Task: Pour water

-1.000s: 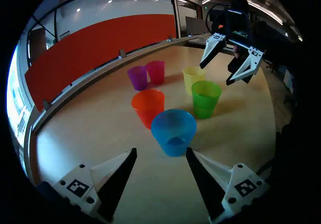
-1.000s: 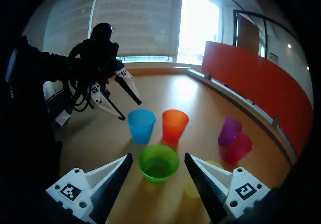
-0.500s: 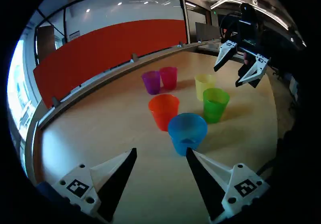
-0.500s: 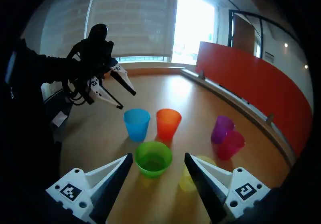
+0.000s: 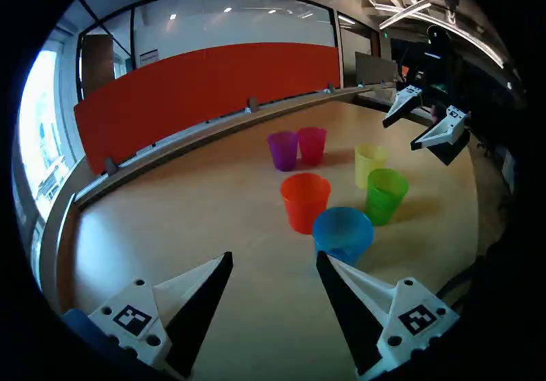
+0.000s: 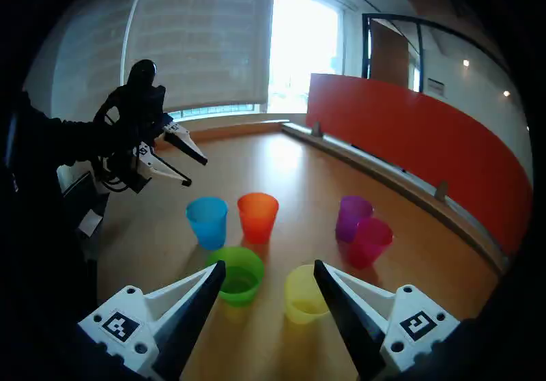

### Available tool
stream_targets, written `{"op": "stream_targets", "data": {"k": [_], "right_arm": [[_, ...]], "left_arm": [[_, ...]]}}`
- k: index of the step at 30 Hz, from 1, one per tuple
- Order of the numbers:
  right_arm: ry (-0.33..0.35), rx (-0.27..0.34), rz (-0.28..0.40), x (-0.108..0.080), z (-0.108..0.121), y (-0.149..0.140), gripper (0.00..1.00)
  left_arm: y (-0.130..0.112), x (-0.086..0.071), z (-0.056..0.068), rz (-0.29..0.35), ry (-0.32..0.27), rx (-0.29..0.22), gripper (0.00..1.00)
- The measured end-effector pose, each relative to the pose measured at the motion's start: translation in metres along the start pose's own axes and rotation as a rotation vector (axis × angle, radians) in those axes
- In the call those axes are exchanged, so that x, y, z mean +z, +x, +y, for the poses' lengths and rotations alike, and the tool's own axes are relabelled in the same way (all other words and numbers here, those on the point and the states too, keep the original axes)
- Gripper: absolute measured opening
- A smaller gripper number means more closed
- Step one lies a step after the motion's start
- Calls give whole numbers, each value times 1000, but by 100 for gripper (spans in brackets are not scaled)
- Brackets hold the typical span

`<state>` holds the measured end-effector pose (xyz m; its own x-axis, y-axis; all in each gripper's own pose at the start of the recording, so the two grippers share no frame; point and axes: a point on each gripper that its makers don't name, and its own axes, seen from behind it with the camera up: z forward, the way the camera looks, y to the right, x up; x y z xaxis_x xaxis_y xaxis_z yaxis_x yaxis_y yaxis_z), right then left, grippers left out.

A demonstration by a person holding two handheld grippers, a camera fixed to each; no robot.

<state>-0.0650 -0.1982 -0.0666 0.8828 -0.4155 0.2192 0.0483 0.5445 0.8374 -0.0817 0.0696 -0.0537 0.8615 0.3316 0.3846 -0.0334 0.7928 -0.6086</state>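
Yellow cup (image 6: 302,302) stands upright on the table (image 6: 293,176), just ahead between the open, empty fingers of the right gripper (image 6: 268,265), the nearer one; the left gripper (image 5: 274,255), open too, faces the blue cup (image 5: 342,231)

Your left gripper (image 5: 273,255) hung open, the blue cup (image 5: 342,231) just beyond at one o'clock; your right gripper (image 5: 398,137) hovered open at two o'clock.

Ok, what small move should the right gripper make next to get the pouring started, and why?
Probably ease the right gripper forward so its open jaws straddle the yellow cup. It holds nothing, and that cup stands upright nearest ahead, with the green cup close beside it.
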Motion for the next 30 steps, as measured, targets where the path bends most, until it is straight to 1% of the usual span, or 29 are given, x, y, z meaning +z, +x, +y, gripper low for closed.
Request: {"op": "stream_targets", "data": {"k": [8,14,23,30], "right_arm": [[-47,8,-3,-4,12,0,100],[-112,35,-8,-8,29,-2,100],[-191,70,-30,-17,48,-9,100],[-277,93,-26,-26,69,-8,100]], "left_arm": [[9,0,-17,28,53,-31,91],[13,-3,-32,50,106,-60,91],[22,-5,-53,88,172,-103,91],[23,-8,-72,109,234,-127,91]]}}
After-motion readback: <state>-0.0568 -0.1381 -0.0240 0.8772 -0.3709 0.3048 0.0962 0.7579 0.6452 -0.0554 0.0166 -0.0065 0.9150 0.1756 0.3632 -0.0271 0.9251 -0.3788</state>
